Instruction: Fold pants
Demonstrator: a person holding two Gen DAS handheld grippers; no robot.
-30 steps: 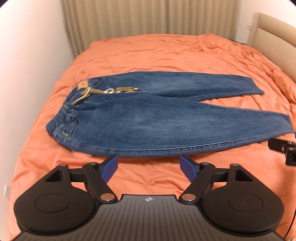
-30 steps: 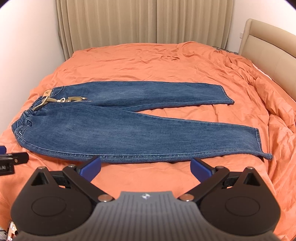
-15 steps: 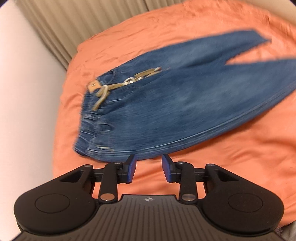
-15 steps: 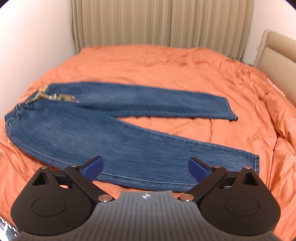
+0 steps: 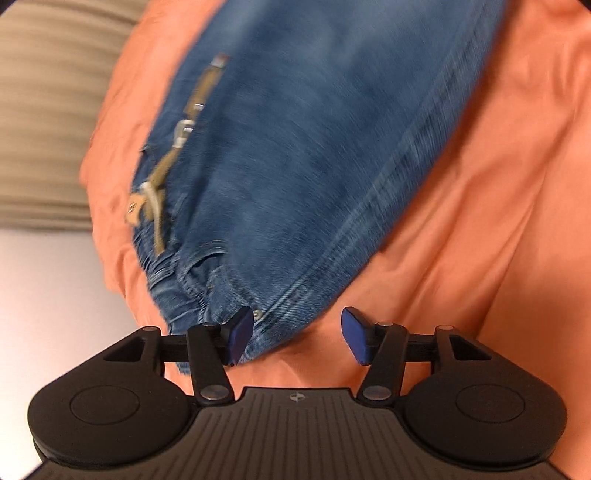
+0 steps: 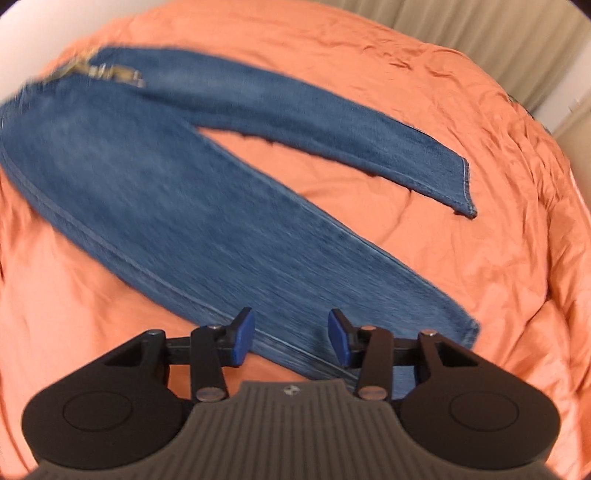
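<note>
Blue jeans (image 6: 192, 221) lie flat on an orange bedspread (image 6: 369, 66), legs spread in a V, with a tan drawstring at the waist (image 5: 159, 192). My left gripper (image 5: 295, 336) is open, low over the near corner of the waistband (image 5: 236, 295); its left finger overlaps the denim. My right gripper (image 6: 291, 339) is open, low over the near leg's lower seam (image 6: 280, 343), a little short of the hem (image 6: 472, 328). The far leg's hem (image 6: 465, 188) lies further back. Both views are motion-blurred.
Beige curtains (image 6: 480, 33) hang behind the bed. A pale wall (image 5: 40, 295) runs along the bed's left side, close to the waistband. Wrinkled orange bedding (image 5: 498, 221) surrounds the jeans.
Both grippers have dropped from a high view down close to the jeans. The left went to the waistband corner, narrowing then reopening. The right went to the near leg and narrowed its gap.
</note>
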